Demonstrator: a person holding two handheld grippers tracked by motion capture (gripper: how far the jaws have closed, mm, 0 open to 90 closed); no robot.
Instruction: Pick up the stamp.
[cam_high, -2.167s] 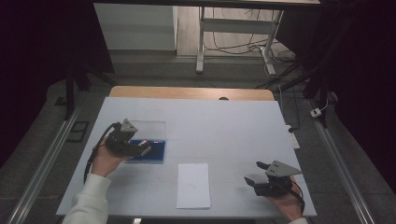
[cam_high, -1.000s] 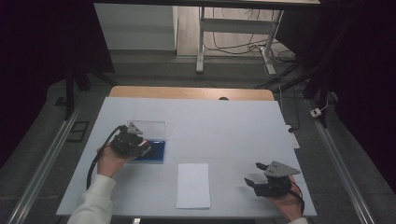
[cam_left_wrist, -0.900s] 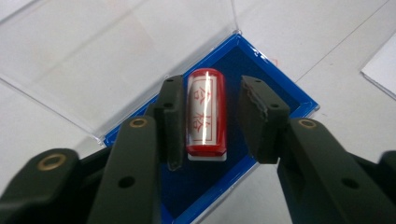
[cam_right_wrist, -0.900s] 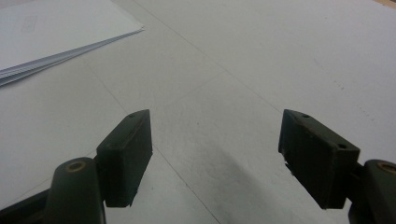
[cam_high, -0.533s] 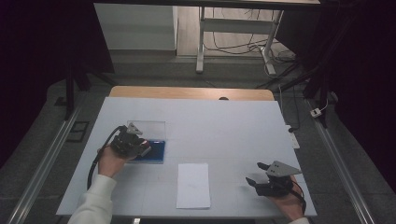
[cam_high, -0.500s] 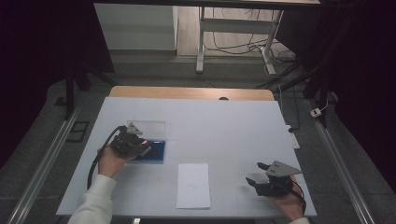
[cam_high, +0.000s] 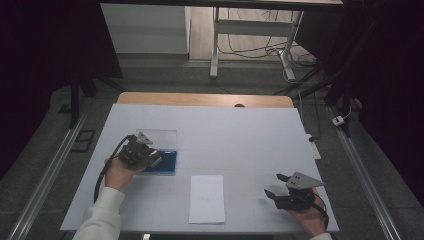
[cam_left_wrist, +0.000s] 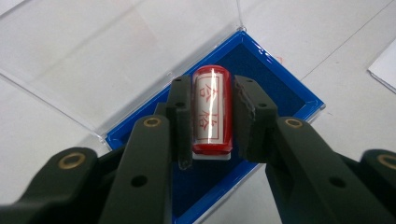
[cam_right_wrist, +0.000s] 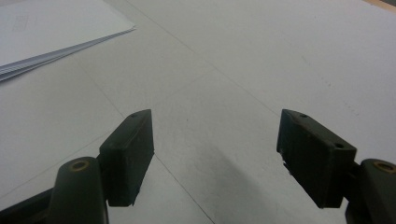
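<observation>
Left claw (cam_left_wrist: 210, 116) now further over blue pad (cam_left_wrist: 261, 70), pinching red stamp (cam_left_wrist: 212, 109), right claw (cam_right_wrist: 215, 158) spread, resting low on bench (cam_high: 240, 130)

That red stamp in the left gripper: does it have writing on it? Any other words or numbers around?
Red stamp, white label: two red characters, apparently "合格"; glare blurs them.
Paper stack: faint grey marks, too blurred to read.
Blue ink pad case: no text visible.

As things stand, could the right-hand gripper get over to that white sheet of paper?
Probably yes. The right gripper stands open with nothing held, and only bare table lies between it and the paper.
</observation>
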